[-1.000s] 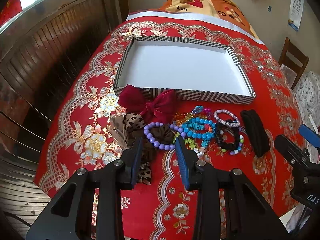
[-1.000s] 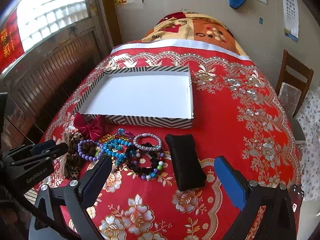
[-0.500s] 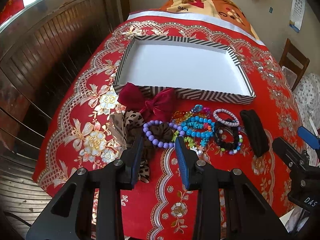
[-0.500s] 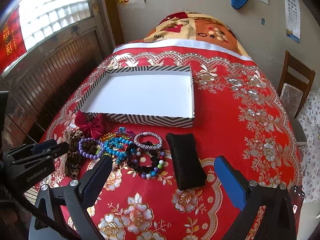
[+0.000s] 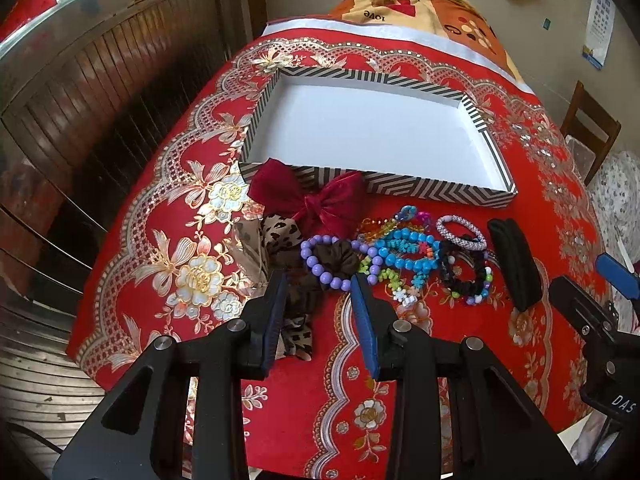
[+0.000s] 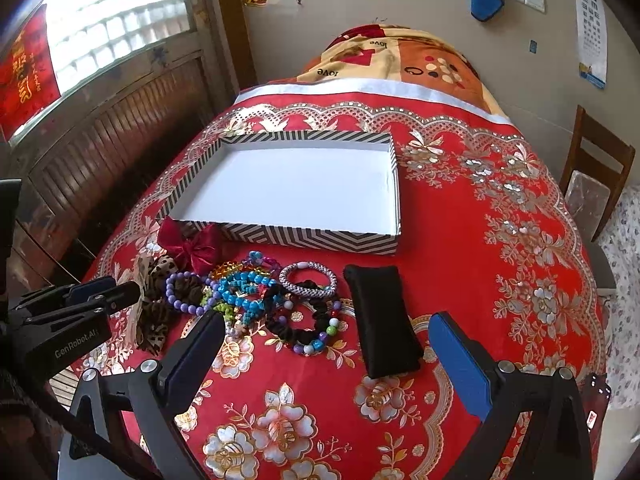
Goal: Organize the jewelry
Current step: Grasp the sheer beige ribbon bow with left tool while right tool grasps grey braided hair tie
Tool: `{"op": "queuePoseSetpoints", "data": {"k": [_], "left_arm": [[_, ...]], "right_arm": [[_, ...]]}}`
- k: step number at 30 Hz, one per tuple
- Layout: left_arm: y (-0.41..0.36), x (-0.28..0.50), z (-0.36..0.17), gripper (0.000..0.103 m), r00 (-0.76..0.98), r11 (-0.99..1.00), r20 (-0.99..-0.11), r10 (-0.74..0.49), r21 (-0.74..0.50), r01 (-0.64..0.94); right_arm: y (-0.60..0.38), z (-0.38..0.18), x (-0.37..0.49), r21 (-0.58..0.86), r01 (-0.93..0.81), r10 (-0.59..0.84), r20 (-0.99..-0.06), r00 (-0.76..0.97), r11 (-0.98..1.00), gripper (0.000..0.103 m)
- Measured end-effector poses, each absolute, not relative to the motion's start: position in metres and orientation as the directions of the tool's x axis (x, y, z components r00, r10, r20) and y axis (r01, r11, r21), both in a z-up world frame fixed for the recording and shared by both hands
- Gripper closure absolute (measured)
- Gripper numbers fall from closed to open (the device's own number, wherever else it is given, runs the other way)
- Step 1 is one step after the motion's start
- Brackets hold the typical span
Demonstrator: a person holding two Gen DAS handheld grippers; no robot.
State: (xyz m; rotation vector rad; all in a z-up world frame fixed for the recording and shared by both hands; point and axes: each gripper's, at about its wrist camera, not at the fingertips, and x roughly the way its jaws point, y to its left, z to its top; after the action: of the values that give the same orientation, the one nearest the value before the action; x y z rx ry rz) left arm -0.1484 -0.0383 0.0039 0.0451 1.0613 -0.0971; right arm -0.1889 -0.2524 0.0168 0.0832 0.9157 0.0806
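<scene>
1. Purple beads on a stretch cord: the purple bracelet (image 5: 326, 258) lies on the counter (image 5: 400, 360) just ahead of the left gripper (image 5: 320, 300), ringing a brown scrunchie (image 5: 340, 258).
2. Likely light, hard and slippery; best pinched across one side of the loop.
3. Left gripper is half parted, holding nothing; right gripper (image 6: 324, 344) is spread wide, empty.
4. The striped box (image 5: 424, 190) beyond holds nothing.

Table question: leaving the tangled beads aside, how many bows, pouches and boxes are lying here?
Bows: 2, a red velvet bow and a leopard-print bow
Pouches: 1, the black pouch
Boxes: 1, the striped box, nothing in it
Total: 4
</scene>
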Motion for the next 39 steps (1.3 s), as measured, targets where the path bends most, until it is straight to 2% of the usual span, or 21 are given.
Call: {"op": "queuePoseSetpoints", "data": {"k": [6, 15, 17, 22, 30, 32, 36, 39], "left_arm": [[-0.01, -0.141, 0.007, 0.071, 0.463, 0.995, -0.881, -0.095, -0.075, 0.061], [0.024, -0.131, -0.002, 0.07, 0.393, 0.985, -0.904, -0.166, -0.172, 0.021], [0.029, -0.128, -0.004, 0.066, 0.378, 0.981, -0.907, -0.187, -0.195, 0.017], [0.026, -0.12, 0.001, 0.066, 0.408, 0.985, -0.896, -0.173, -0.165, 0.054], [0.027, -0.098, -0.03, 0.066, 0.297, 0.972, -0.926, -0.231, -0.211, 0.099], [0.025, -0.095, -0.04, 0.066, 0.268, 0.971, -0.934, -0.234, -0.212, 0.109], [0.022, -0.088, -0.058, 0.066, 0.218, 0.969, -0.946, -0.24, -0.22, 0.112], [0.02, -0.083, -0.065, 0.066, 0.201, 0.968, -0.95, -0.239, -0.218, 0.121]], "right_arm": [[-0.249, 0.013, -0.188, 0.113, -0.048, 0.12, -0.791, 0.599, 0.992, 0.003], [-0.248, 0.006, -0.176, 0.141, -0.087, 0.165, -0.791, 0.59, 0.986, 0.013], [-0.249, 0.004, -0.172, 0.145, -0.093, 0.172, -0.791, 0.587, 0.985, 0.019], [-0.248, -0.004, -0.158, 0.189, -0.109, 0.218, -0.8, 0.56, 0.976, 0.032], [-0.237, -0.02, -0.14, 0.175, -0.129, 0.217, -0.817, 0.534, 0.976, 0.034], [-0.241, -0.028, -0.13, 0.179, -0.118, 0.215, -0.827, 0.52, 0.977, 0.042], [-0.247, -0.043, -0.106, 0.155, -0.107, 0.187, -0.855, 0.485, 0.982, 0.048], [-0.249, -0.051, -0.09, 0.124, -0.113, 0.163, -0.871, 0.464, 0.986, 0.056]]}}
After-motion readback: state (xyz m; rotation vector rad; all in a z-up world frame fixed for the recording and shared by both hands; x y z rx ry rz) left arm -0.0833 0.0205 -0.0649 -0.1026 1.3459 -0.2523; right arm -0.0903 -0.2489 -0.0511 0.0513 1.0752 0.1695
